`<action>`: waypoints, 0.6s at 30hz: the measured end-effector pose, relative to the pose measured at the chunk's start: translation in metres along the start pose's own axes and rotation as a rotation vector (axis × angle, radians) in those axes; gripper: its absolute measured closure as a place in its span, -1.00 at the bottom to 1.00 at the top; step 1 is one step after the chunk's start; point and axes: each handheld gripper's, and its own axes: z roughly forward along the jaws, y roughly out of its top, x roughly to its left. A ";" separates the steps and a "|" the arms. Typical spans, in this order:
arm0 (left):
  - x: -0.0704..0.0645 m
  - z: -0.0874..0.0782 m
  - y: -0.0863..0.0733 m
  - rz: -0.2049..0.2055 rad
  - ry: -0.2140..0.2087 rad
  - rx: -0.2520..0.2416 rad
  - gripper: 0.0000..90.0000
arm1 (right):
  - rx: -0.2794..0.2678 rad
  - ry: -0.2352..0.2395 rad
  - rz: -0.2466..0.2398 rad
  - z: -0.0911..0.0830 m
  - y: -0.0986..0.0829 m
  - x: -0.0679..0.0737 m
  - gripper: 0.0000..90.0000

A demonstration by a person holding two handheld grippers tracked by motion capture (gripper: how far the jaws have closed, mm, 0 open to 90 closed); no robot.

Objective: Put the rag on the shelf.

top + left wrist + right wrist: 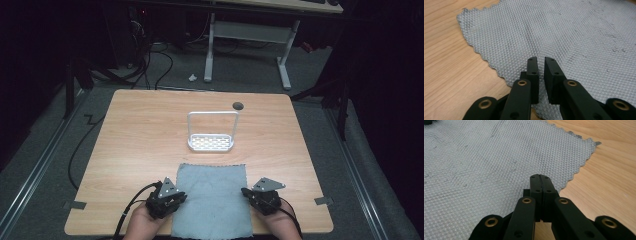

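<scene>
Left hand (142, 222): it came in from the near edge of the surface and held the left tool (167, 200) at the left border of the cloth
Left tool state: in the left gripper view (541, 65) the two black jaws stood a little apart, with a narrow gap between them, and nothing was held; the tips were over the cloth, just inside its zigzag edge
Right hand (282, 225): it also came in from the near edge and held the right tool (252, 196) at the right border of the cloth
Right tool state: in the right gripper view (540, 183) the jaws were pressed together; I could not tell whether any fabric was caught between them
Cloth (212, 197): grey, with a small woven pattern, it lay flat on the near middle of the surface, between the two tools; its near end reached the near edge of the surface
Surface (140, 130): light wood
Rack (212, 132): a small white wire rack with a tall handle, it stood upright beyond the cloth, near it but apart
Hole (238, 105): a dark round hole near the far edge of the surface
</scene>
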 end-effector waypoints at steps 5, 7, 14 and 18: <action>-0.003 -0.001 0.000 0.010 -0.024 0.011 0.84 | 0.004 0.002 0.011 -0.006 -0.005 0.000 1.00; -0.008 -0.005 -0.003 0.040 -0.035 0.029 0.84 | 0.010 0.007 0.006 -0.008 -0.006 0.003 1.00; -0.001 -0.013 -0.002 0.019 -0.011 0.013 0.71 | -0.022 0.016 0.011 -0.016 -0.004 0.006 0.98; 0.025 -0.011 0.004 -0.081 0.087 -0.075 0.55 | -0.036 -0.002 0.018 -0.017 -0.005 0.001 0.95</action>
